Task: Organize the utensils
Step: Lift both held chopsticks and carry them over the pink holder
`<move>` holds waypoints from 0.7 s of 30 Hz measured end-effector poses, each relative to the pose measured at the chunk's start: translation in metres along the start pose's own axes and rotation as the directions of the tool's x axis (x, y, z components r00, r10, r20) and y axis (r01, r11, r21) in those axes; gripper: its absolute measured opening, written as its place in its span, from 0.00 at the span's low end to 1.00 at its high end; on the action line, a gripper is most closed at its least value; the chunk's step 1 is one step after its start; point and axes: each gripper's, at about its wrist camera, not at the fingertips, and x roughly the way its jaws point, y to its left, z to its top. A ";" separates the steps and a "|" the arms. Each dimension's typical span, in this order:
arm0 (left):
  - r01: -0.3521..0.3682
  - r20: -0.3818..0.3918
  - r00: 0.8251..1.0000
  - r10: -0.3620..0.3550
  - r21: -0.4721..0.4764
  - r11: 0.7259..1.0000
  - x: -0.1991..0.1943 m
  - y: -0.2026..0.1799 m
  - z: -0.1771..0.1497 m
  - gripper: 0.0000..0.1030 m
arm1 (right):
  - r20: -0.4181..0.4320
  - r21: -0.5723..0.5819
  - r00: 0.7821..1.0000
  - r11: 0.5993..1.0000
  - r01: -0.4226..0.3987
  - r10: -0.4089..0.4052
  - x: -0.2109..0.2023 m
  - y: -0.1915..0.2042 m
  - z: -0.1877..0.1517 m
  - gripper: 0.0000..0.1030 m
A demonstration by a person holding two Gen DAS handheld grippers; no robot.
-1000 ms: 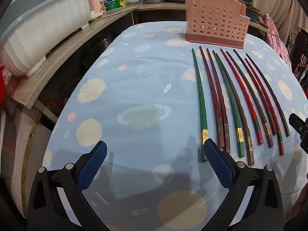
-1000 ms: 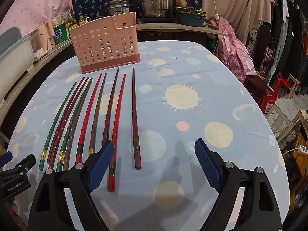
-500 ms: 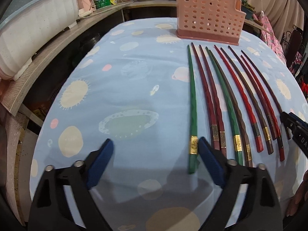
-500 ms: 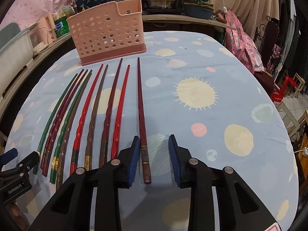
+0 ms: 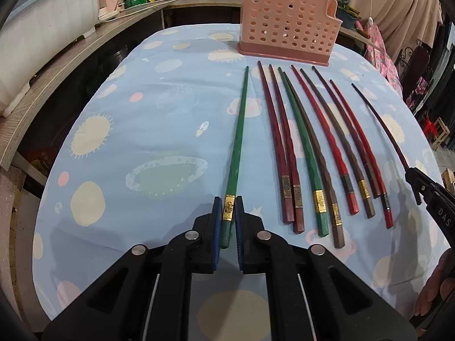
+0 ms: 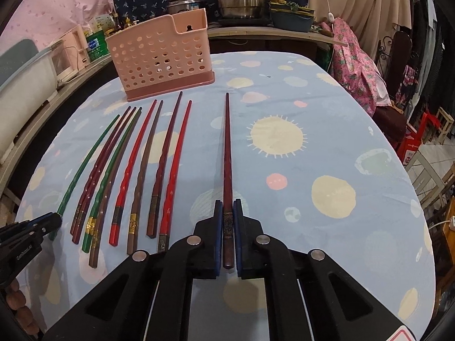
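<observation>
Several chopsticks lie side by side on a blue patterned tablecloth [image 5: 159,119], tips toward a pink perforated utensil basket [image 5: 287,31] at the far end. My left gripper [image 5: 228,209] is shut on the thick end of the leftmost green chopstick [image 5: 238,139], at its gold band. My right gripper [image 6: 227,213] is shut on the thick end of the rightmost dark maroon chopstick [image 6: 227,153]. In the right wrist view the basket [image 6: 162,56] stands at the far left, and the left gripper [image 6: 34,227] shows at the left edge. The right gripper [image 5: 426,190] shows at the left view's right edge.
Between the held sticks lies a row of red, brown, maroon and green chopsticks [image 5: 315,156]. A wooden shelf [image 5: 57,79] with a white tub [image 5: 42,34] runs along the left. Pots [image 6: 241,0] stand on a counter behind the table; chairs and pink cloth [image 6: 358,59] are at right.
Both grippers went from open to shut, each closing on the chopstick at its end of the row. Both held chopsticks now sit apart from the rest of the row.
</observation>
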 end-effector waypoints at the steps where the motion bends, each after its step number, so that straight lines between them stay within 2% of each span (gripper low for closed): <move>1: 0.003 0.004 1.000 -0.003 -0.004 1.000 -0.003 0.001 0.001 0.08 | 0.010 0.002 1.000 1.000 -0.001 0.001 -0.005 -0.002 0.001 0.07; 10: 0.031 0.095 0.995 -0.028 -0.025 0.999 -0.051 0.014 0.027 0.07 | 0.131 0.036 0.991 0.998 -0.044 0.039 -0.059 -0.018 0.034 0.07; 14: 0.047 0.154 0.987 -0.041 -0.033 0.998 -0.076 0.021 0.057 0.06 | 0.191 0.040 0.979 0.996 -0.074 0.065 -0.078 -0.022 0.062 0.07; 21: 0.062 0.269 0.962 -0.054 -0.024 0.998 -0.111 0.025 0.132 0.06 | 0.271 0.039 0.955 0.990 -0.136 0.120 -0.092 -0.020 0.131 0.07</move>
